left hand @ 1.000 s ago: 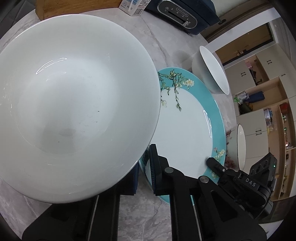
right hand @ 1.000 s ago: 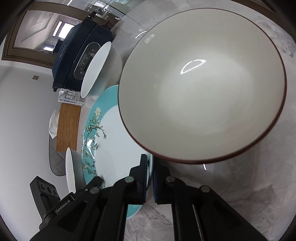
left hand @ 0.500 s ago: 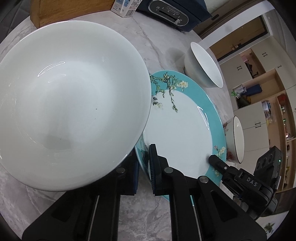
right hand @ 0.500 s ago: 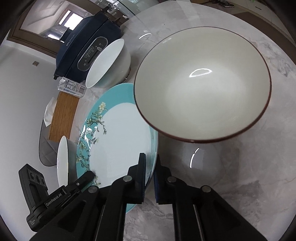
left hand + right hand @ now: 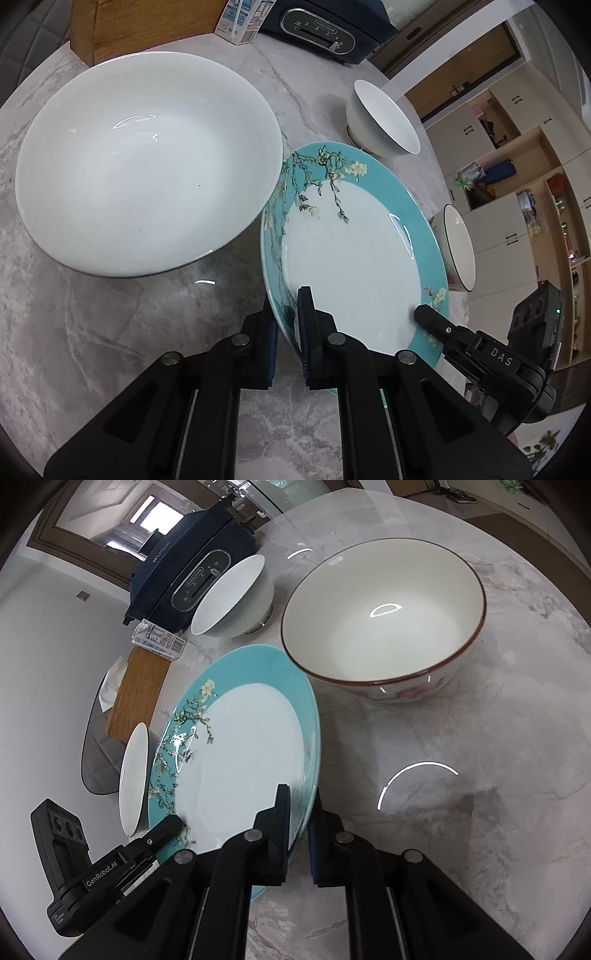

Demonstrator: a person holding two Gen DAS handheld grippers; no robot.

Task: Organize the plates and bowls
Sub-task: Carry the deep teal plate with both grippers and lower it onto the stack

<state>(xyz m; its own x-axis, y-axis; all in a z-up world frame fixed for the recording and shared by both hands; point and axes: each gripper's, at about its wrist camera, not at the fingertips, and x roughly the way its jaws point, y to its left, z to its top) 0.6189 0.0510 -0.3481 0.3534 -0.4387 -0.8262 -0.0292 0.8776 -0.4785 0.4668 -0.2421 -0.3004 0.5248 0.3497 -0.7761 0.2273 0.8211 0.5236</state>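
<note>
A teal-rimmed plate (image 5: 354, 258) with a blossom branch pattern is held off the marble table by both grippers. My left gripper (image 5: 290, 332) is shut on its near left rim. My right gripper (image 5: 299, 819) is shut on the opposite rim of the plate (image 5: 243, 746). The right gripper's finger (image 5: 430, 317) shows on the plate's far edge in the left wrist view; the left gripper's finger (image 5: 166, 829) shows in the right wrist view. A large white bowl (image 5: 147, 162) sits left of the plate. A cream bowl with a dark red rim (image 5: 384, 620) sits right of it.
A small white footed bowl (image 5: 380, 118) stands behind the plate, also in the right wrist view (image 5: 232, 598). A dark blue appliance (image 5: 317, 26), a milk carton (image 5: 245, 18) and a wooden box (image 5: 140, 26) line the back. The marble table (image 5: 461, 812) extends to the right.
Both grippers have risen and pulled back with the plate, so the white bowl and the red-rimmed bowl look smaller and farther. The plate now clears both bowls' rims.
</note>
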